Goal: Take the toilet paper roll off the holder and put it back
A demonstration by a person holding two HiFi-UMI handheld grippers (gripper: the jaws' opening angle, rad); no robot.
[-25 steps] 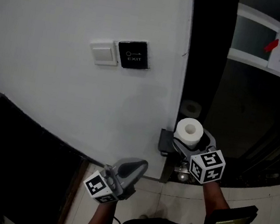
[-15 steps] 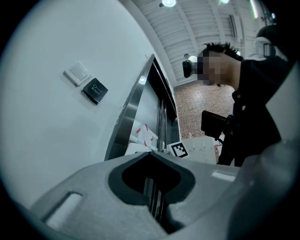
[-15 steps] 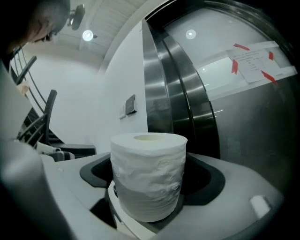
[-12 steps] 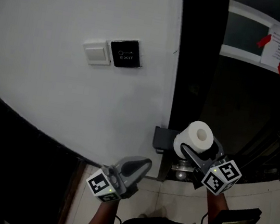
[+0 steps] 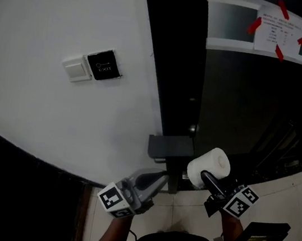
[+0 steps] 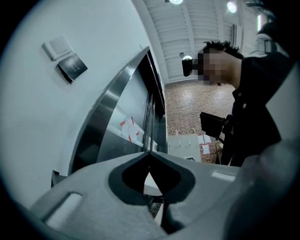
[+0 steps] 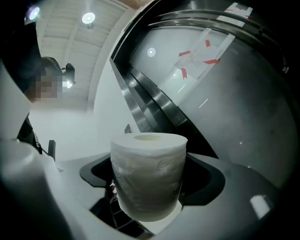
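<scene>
A white toilet paper roll (image 5: 209, 166) (image 7: 148, 176) is clamped between the jaws of my right gripper (image 5: 210, 177) (image 7: 149, 187), held in the air just right of the dark holder (image 5: 170, 148) on the wall's edge. The roll stands upright between the jaws in the right gripper view, its hollow core facing up. My left gripper (image 5: 155, 180) (image 6: 149, 153) hangs below the holder with its jaws pressed together and nothing between them.
A white wall carries a light switch (image 5: 77, 68) and a black EXIT button (image 5: 103, 65). Right of it stands a dark glass door (image 5: 239, 102) with a taped paper notice (image 5: 277, 34). A dark panel (image 5: 10, 185) fills the lower left; tiled floor (image 5: 292, 196) lies at the lower right.
The right gripper has carried the roll off and away to the right of the holder. The view has swung, shifting the wall plates left. The left gripper stays shut below.
</scene>
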